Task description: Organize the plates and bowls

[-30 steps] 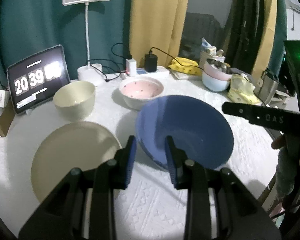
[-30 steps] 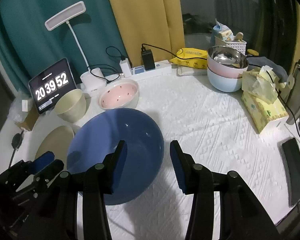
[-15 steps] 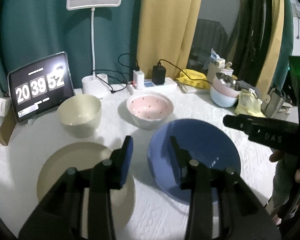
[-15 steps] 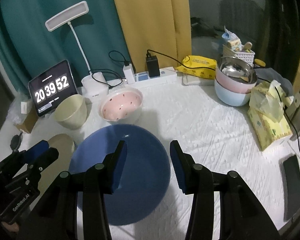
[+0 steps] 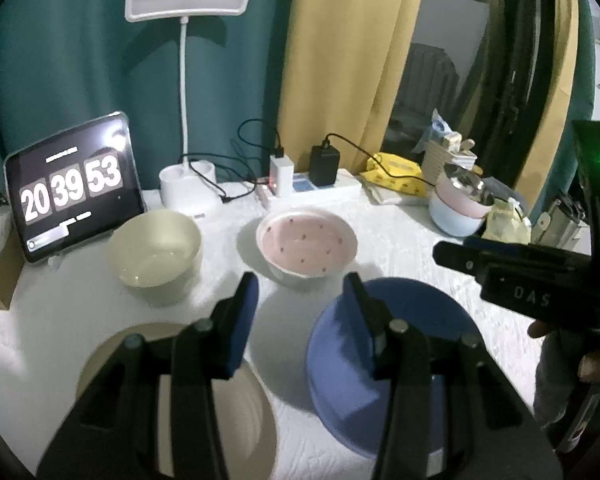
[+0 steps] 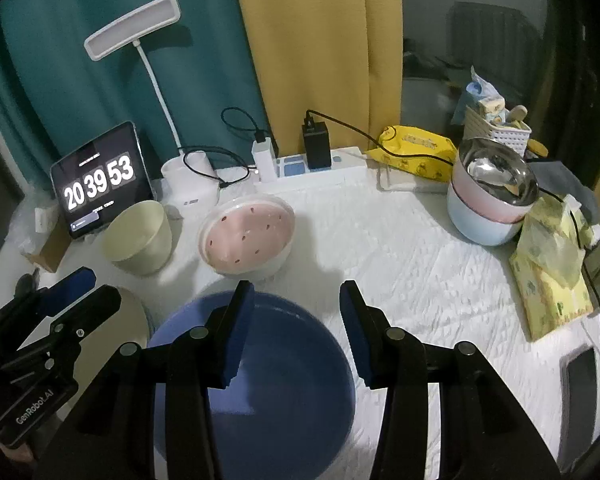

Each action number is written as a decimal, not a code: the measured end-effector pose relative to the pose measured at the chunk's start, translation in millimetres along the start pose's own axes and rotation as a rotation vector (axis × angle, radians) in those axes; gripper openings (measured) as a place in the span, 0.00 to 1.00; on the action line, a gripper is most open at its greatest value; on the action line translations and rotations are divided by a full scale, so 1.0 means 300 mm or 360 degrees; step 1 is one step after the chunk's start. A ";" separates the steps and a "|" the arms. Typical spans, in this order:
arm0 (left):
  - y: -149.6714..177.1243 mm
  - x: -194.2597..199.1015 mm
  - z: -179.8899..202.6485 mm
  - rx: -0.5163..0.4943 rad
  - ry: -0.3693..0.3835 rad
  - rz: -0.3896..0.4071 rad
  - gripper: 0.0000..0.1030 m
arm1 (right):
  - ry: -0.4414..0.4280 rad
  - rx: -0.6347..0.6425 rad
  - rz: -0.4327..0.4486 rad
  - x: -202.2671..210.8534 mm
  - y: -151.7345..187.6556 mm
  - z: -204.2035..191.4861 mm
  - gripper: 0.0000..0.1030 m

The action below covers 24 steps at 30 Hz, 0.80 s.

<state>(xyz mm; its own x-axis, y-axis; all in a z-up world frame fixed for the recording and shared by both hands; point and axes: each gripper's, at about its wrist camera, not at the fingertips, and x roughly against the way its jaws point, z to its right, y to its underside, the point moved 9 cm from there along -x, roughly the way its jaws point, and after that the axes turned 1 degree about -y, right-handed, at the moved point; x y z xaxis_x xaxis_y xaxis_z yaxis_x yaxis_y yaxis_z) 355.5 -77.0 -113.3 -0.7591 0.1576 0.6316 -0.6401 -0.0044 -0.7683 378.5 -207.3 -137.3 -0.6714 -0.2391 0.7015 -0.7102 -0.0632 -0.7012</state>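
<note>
A blue plate [image 5: 412, 344] [image 6: 284, 376] lies on the white table at the front. A beige plate [image 5: 236, 412] [image 6: 128, 328] lies left of it. Behind them stand a cream bowl [image 5: 156, 252] [image 6: 138, 238] and a pink dotted bowl [image 5: 307, 245] [image 6: 248, 238]. My left gripper [image 5: 300, 304] is open and empty, above the gap between the two plates. My right gripper [image 6: 296, 320] is open and empty, over the blue plate's far edge. Each gripper shows in the other's view.
At the back stand a tablet clock [image 5: 72, 188], a white desk lamp [image 5: 186, 192] and a power strip with chargers [image 5: 312, 188]. Stacked bowls [image 6: 492, 196], a tissue pack [image 6: 552, 276] and a phone [image 6: 584, 396] are at the right.
Both grippers have drawn back and up from the blue plate, still open. The plate now sits lower in both views. The dishes have not moved.
</note>
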 end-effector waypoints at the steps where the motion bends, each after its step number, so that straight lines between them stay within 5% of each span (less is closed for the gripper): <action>1: -0.007 -0.007 -0.003 0.0003 0.0001 -0.0006 0.44 | 0.0000 0.0003 -0.0002 -0.005 -0.009 -0.001 0.45; 24: -0.077 -0.235 -0.085 0.0113 0.0021 -0.0137 0.44 | -0.0001 0.0019 -0.0125 -0.197 -0.105 -0.040 0.45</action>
<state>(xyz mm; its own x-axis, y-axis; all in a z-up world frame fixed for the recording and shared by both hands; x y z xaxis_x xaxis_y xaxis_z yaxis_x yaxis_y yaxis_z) 426.8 -62.9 -142.6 -0.6999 0.1731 0.6930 -0.7098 -0.0599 -0.7019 438.1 -179.6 -155.2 -0.6137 -0.2337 0.7541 -0.7579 -0.0931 -0.6457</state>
